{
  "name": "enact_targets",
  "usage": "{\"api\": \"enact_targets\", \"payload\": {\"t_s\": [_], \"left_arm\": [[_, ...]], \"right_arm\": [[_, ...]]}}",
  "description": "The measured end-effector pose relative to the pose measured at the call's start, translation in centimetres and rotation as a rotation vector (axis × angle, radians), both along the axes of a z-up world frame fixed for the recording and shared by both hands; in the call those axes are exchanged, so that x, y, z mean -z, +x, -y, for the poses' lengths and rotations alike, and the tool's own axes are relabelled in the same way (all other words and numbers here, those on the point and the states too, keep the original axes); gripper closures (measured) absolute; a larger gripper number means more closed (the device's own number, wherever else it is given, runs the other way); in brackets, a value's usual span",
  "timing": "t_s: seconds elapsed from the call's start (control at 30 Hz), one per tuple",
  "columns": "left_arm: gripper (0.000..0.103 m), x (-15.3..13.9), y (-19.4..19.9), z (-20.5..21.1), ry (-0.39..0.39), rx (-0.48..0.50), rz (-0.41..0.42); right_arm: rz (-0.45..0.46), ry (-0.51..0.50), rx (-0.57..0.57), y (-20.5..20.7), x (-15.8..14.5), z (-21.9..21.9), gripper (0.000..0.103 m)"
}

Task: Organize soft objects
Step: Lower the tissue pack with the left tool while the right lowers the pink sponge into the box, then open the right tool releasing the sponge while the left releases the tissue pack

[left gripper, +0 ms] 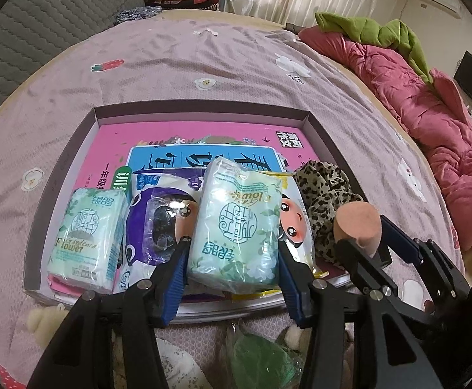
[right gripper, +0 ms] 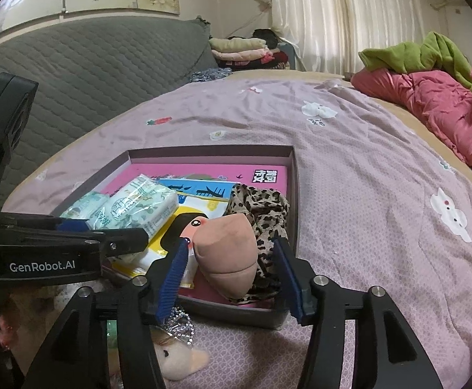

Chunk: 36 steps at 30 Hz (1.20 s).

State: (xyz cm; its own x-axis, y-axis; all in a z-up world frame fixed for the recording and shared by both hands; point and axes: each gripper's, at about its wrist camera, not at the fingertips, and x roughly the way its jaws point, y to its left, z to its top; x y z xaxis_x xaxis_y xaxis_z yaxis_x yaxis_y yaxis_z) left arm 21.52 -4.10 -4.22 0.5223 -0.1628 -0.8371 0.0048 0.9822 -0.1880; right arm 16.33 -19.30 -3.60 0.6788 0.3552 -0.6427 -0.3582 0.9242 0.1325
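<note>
Pink bedsheet (left gripper: 203,64) with printed strawberries and flowers covers the bed, and a shallow box (left gripper: 203,113) lies on it.

Left gripper (left gripper: 232,249) has its jaws spread around a green tissue pack (left gripper: 239,227), blue pads at either side; whether they press it I cannot tell. That pack reads "Flower", upside down, and rests on a cartoon-face bag (left gripper: 292,217) inside the box. At 9 o'clock sits a second pack (left gripper: 86,240), also marked "Flower". At 12 o'clock lies a pink book (left gripper: 184,136) with Chinese lettering.

Right gripper (right gripper: 227,259) has its jaws spread on either side of a beige sponge (right gripper: 227,253), with a gap showing at each pad. The sponge leans on a leopard cloth (right gripper: 261,207) at the box's right side. At 9 o'clock the left gripper's body reads "GenRobot.AI". At 6 o'clock, outside the box, lies a plush toy (right gripper: 177,359). At 2 o'clock a red quilt (right gripper: 430,103) is heaped along the bed edge.
</note>
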Motion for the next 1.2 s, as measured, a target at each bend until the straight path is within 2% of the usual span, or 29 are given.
{"api": "enact_targets", "payload": {"t_s": [0.3, 0.4, 0.57, 0.9, 1.2], "left_arm": [[0.048, -0.3, -0.3, -0.1, 0.009, 0.000, 0.004], [0.040, -0.8, -0.7, -0.5, -0.007, -0.003, 0.031], [0.040, -1.5, -1.2, -1.1, 0.002, -0.017, 0.043], [0.039, -4.3, -4.1, -5.7, -0.032, -0.096, 0.092], [0.039, -5.3, -7.4, -9.2, 0.000, -0.150, 0.101]], "right_arm": [[0.018, -0.014, -0.008, -0.3, -0.3, -0.2, 0.043], [0.034, -0.012, -0.008, -0.5, -0.5, -0.2, 0.043], [0.050, -0.011, -0.015, -0.7, -0.8, -0.3, 0.037], [0.091, -0.005, -0.024, -1.6, -1.7, -0.3, 0.036], [0.154, 0.002, -0.017, -4.1, -2.9, 0.2, 0.029]]}}
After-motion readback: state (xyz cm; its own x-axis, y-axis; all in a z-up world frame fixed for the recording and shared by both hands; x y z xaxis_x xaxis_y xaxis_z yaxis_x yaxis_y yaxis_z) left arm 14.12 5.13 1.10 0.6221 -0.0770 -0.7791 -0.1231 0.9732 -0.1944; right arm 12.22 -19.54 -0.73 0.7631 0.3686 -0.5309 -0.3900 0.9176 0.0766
